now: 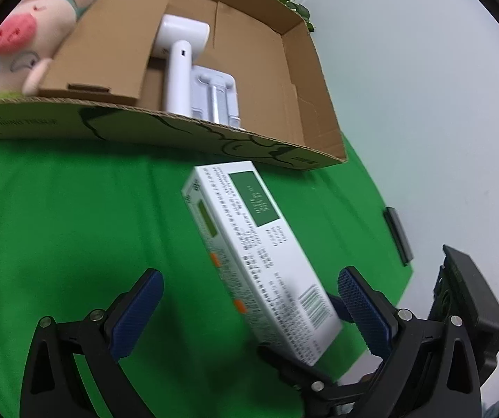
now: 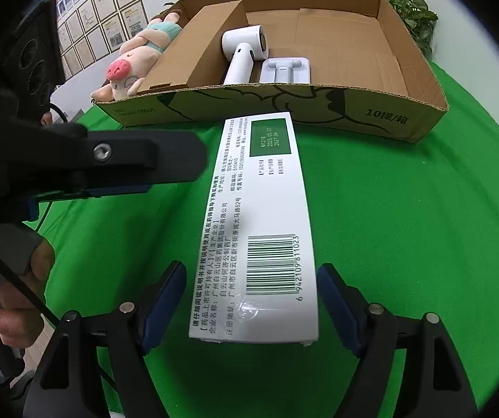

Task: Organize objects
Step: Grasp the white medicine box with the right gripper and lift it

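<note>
White and green long printed carton (image 2: pixel 260 230) lies on my green-covered bench (image 2: pixel 406 244) between my right gripper (image 2: pixel 251 301) jaws, which stand apart without pressing it, left gripper (image 1: pixel 249 310) jaws also apart

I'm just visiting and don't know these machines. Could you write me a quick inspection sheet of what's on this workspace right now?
Surface: green cloth over the table.
Job's things: white medicine box lying flat before the cardboard tray; white hair dryer, grey stand and plush pig inside the tray.
Clutter: nothing seen.
Grippers: right gripper straddles the box's barcode end, pads not pressing; left gripper open beside it.
Cables: black cable by the person's hand.
Surroundings: framed papers on the wall, leafy plant behind the tray.
</note>
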A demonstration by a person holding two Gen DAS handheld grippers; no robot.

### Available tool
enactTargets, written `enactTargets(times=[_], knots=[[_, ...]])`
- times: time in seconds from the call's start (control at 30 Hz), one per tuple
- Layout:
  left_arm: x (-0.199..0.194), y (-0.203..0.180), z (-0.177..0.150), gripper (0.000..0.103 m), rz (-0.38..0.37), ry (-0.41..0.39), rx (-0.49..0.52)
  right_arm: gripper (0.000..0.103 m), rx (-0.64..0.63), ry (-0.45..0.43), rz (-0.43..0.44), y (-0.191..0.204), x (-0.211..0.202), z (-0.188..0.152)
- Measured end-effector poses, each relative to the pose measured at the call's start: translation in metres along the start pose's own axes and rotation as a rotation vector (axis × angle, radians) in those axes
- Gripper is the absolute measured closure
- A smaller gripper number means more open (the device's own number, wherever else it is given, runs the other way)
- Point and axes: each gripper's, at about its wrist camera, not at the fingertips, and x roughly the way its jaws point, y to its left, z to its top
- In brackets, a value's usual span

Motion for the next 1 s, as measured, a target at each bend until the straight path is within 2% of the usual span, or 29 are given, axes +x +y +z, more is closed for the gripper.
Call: enactTargets(times=[0.13,0.17,0.2,0.33,0.4,0.47,0.6,0.7,0.8,0.87,1.0], knots=[[0.009,0.000,0.002,0.002,-0.038,0.029,-0.015,0.026,0.014,0.003,-0.006,-0.002,0.000,-0.002],[0.013,0.000,0.002,0.003,-0.055,0.046,-0.022,0.029,0.009,0.003,-0.009,-0.001,-0.002,-0.003],[0.014,0.001,0.001,0.003,-0.065,0.052,-0.027,0.041,0.001,0.004,-0.018,0.000,-0.002,-0.003],[0.022,-0.001,-0.002,0.003,-0.094,0.077,-0.029,0.040,-0.011,0.007,-0.034,0.005,-0.004,-0.008],[0.027,-0.001,-0.003,0.006,-0.106,0.096,-0.031,0.041,0.005,0.012,-0.009,0.005,-0.002,-0.008],[0.029,0.000,-0.003,0.007,-0.112,0.100,-0.043,0.041,0.038,0.023,0.053,0.004,-0.003,-0.008],[0.031,0.001,-0.005,0.010,-0.098,0.104,-0.049,0.041,0.049,0.020,0.061,0.005,-0.004,-0.010],[0.029,0.002,-0.006,0.017,-0.086,0.103,-0.050,0.041,0.034,0.020,0.050,0.007,-0.005,-0.012],[0.027,0.006,-0.007,0.026,-0.077,0.109,-0.056,0.041,0.028,0.019,0.040,0.008,-0.006,-0.014],[0.028,0.006,-0.009,0.036,-0.072,0.118,-0.057,0.041,0.027,0.019,0.033,0.008,-0.008,-0.015],[0.029,0.007,-0.011,0.047,-0.061,0.128,-0.077,0.041,0.018,0.026,0.015,0.009,-0.011,-0.019]])
